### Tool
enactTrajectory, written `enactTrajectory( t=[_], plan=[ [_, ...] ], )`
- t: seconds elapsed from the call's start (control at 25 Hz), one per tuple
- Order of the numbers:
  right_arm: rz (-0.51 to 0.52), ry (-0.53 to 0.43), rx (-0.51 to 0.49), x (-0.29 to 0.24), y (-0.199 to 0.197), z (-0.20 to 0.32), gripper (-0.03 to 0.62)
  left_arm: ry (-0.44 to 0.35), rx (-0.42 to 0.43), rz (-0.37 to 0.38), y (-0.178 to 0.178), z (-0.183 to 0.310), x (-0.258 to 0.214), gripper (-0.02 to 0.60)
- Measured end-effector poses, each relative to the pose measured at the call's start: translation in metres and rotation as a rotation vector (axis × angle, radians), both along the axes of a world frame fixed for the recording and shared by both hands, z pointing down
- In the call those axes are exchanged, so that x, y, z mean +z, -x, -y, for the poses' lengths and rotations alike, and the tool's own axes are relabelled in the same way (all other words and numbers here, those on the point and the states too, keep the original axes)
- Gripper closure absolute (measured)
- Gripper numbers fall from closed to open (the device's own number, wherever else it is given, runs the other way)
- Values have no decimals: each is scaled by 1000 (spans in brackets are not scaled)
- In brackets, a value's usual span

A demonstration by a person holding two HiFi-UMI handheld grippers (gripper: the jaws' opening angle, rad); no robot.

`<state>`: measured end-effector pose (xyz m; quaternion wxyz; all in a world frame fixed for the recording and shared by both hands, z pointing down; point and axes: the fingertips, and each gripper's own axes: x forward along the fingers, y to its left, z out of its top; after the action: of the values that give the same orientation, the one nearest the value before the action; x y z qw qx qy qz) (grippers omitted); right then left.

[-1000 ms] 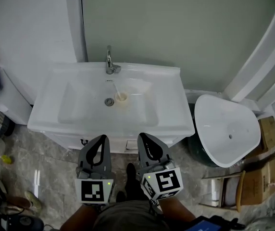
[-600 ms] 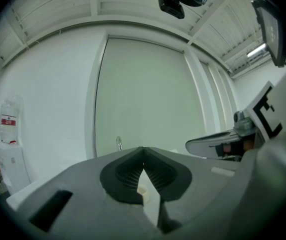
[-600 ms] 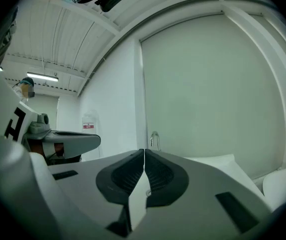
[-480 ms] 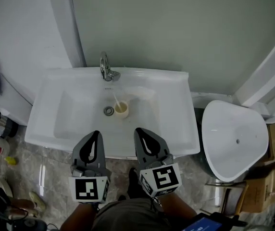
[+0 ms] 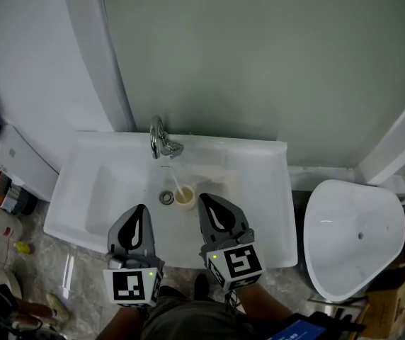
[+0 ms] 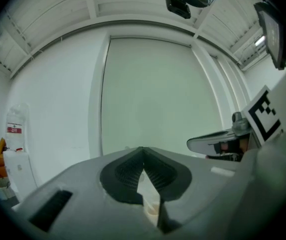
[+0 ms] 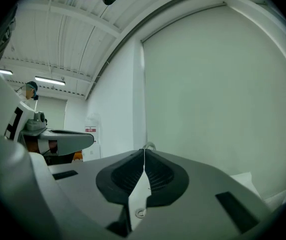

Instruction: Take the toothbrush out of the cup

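Left gripper [image 5: 141,207], right gripper [image 5: 203,198] advanced over sink [image 5: 96,190] | both pressed together | toothbrush [image 5: 177,183] in cup [image 5: 185,201]

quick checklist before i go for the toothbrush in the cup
1. Toothbrush in the cup: ok, it stands in it, leaning toward the faucet.
2. Cup upright: ok, it stands in the sink beside the drain.
3. Right gripper open for the grab: not ok, jaws shut, nothing between them.
4. Left gripper open to steady the cup: not ok, jaws shut, empty.
5. Right gripper lined up on the toothbrush: cannot tell. In the head view its tip shows just right of the cup, but its height above the cup is unclear.
6. Room above the toothbrush to lift it: ok, nothing over it.
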<state>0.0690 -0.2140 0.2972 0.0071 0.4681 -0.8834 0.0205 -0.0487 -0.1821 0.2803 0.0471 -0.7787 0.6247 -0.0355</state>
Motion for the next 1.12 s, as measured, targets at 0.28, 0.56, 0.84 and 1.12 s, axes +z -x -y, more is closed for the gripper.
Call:
enactTrajectory(
  t=[0.28, 0.56, 0.84, 1.12],
  plan=[
    [-19, 14, -40, 9, 21, 32, 579, 30, -38, -12, 20, 30, 5, 571],
    [-59, 90, -47, 50, 48, 72, 579, 94, -20, -23, 46, 73, 40, 571],
    [-125, 184, -23, 111, 71, 114, 578, 199, -14, -44, 74, 117, 85, 571],
    [-180, 307, -1, 178, 87, 147, 564, 288, -8, -78, 95, 151, 135, 571]
  ],
)
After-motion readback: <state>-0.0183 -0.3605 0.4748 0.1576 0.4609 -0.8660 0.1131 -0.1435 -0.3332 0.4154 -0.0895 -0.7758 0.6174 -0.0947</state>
